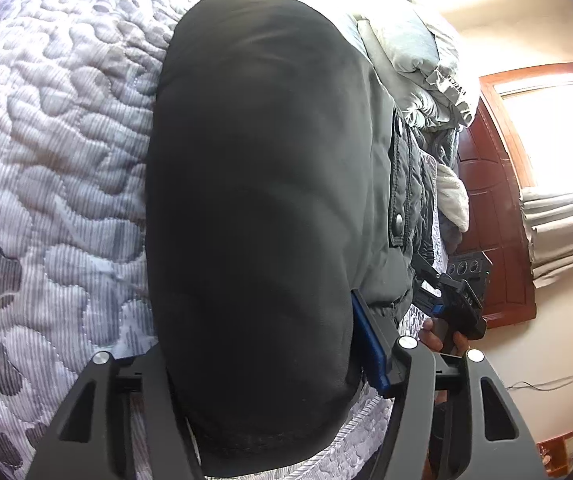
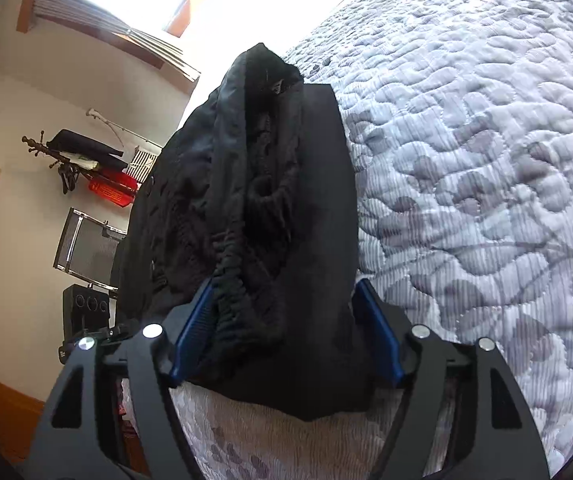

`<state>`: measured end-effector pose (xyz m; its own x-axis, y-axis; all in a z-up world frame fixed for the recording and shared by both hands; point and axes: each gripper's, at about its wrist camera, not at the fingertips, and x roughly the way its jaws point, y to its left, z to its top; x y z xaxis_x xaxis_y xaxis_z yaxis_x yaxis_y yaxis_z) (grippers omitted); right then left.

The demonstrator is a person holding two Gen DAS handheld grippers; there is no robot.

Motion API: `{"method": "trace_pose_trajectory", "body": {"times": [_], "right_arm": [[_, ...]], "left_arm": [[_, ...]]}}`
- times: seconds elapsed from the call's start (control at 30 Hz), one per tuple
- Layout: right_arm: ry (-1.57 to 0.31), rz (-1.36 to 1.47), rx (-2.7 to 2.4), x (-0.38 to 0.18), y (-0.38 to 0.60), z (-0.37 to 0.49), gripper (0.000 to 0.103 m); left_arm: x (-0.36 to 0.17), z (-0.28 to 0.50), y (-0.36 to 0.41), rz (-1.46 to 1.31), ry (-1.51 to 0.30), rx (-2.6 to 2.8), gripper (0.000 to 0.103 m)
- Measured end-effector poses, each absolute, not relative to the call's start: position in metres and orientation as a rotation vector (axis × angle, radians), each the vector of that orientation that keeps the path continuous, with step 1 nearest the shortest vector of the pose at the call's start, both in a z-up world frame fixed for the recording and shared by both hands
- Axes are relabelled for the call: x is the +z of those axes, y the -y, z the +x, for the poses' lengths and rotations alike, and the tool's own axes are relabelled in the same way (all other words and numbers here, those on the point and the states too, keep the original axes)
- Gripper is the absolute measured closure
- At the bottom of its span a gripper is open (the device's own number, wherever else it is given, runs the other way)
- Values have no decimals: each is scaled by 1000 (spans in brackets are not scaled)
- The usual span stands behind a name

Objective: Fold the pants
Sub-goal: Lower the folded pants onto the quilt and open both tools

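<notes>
The black pants point(image 1: 258, 216) lie folded on the quilted bed. In the left wrist view they fill the middle, and my left gripper point(image 1: 262, 344) stands around their near end; only the right blue pad point(image 1: 370, 344) shows, the left one is hidden under the cloth. In the right wrist view the pants point(image 2: 270, 208) show their bunched elastic waistband between the blue pads point(image 2: 378, 344) of my right gripper point(image 2: 282, 328). Its jaws stand wide, with cloth between them. The right gripper also shows in the left wrist view point(image 1: 458, 300), held by a hand.
A grey-white quilted bedspread point(image 1: 54, 152) covers the bed point(image 2: 486, 160). A grey jacket with snaps point(image 1: 400, 184) and piled bedding point(image 1: 414, 64) lie beside the pants. A wooden door point(image 1: 490, 208), windows, a coat rack point(image 2: 70, 156) and a chair point(image 2: 86, 244) stand beyond the bed edge.
</notes>
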<state>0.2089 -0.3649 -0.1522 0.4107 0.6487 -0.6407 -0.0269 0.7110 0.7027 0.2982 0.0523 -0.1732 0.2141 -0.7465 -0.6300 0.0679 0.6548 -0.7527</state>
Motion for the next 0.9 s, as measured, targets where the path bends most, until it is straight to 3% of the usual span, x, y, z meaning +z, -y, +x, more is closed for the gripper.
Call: {"method": "trace_pose_trajectory", "body": {"times": [0.1, 0.23, 0.4, 0.5, 0.9], "right_arm": [[-1060, 648, 429, -148, 382, 194, 20], [-1053, 630, 369, -143, 402, 172, 19], [-1040, 564, 246, -136, 421, 138, 19], [-1040, 496, 162, -129, 419, 118, 13], [-1100, 241, -40, -109, 356, 59, 5]], "left_arm": [[-166, 292, -55, -627, -1230, -572, 30], [-148, 274, -69, -573, -1182, -451, 4], [-142, 247, -90, -553, -1183, -327, 4], [-136, 230, -97, -487, -1162, -250, 4], [-109, 148, -83, -218, -1093, -69, 4]]}}
